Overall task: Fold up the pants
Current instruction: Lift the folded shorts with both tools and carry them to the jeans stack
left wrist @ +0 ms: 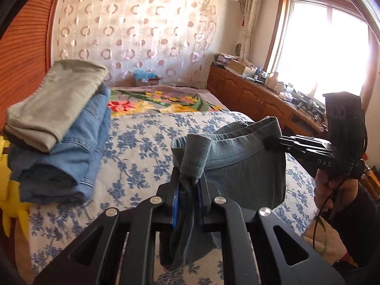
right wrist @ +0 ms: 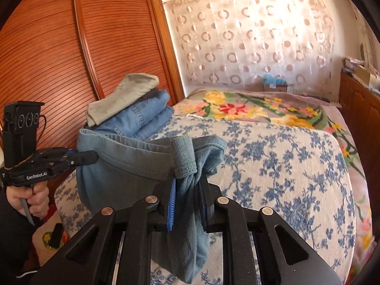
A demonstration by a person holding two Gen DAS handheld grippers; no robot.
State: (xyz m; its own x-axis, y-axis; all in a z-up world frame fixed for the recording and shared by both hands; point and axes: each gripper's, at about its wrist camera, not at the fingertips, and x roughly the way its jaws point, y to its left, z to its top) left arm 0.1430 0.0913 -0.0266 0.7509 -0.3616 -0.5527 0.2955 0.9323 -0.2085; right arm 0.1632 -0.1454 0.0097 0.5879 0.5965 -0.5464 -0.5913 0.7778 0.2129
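Observation:
Grey-blue pants (left wrist: pixel 239 166) hang in the air above the bed, held by the waistband between both grippers. My left gripper (left wrist: pixel 190 180) is shut on one end of the waistband; it also shows in the right wrist view (right wrist: pixel 91 158) at the left. My right gripper (right wrist: pixel 187 182) is shut on the other end of the pants (right wrist: pixel 123 163); it shows in the left wrist view (left wrist: pixel 269 142) at the right. The cloth sags between them and the legs hang down out of sight.
A bed with a blue floral sheet (left wrist: pixel 142 142) lies below. A stack of folded jeans (left wrist: pixel 71 147) topped by a grey garment (left wrist: pixel 54 102) sits at its left edge by a wooden wardrobe (right wrist: pixel 47 47). A cluttered wooden cabinet (left wrist: pixel 261 95) stands under the window.

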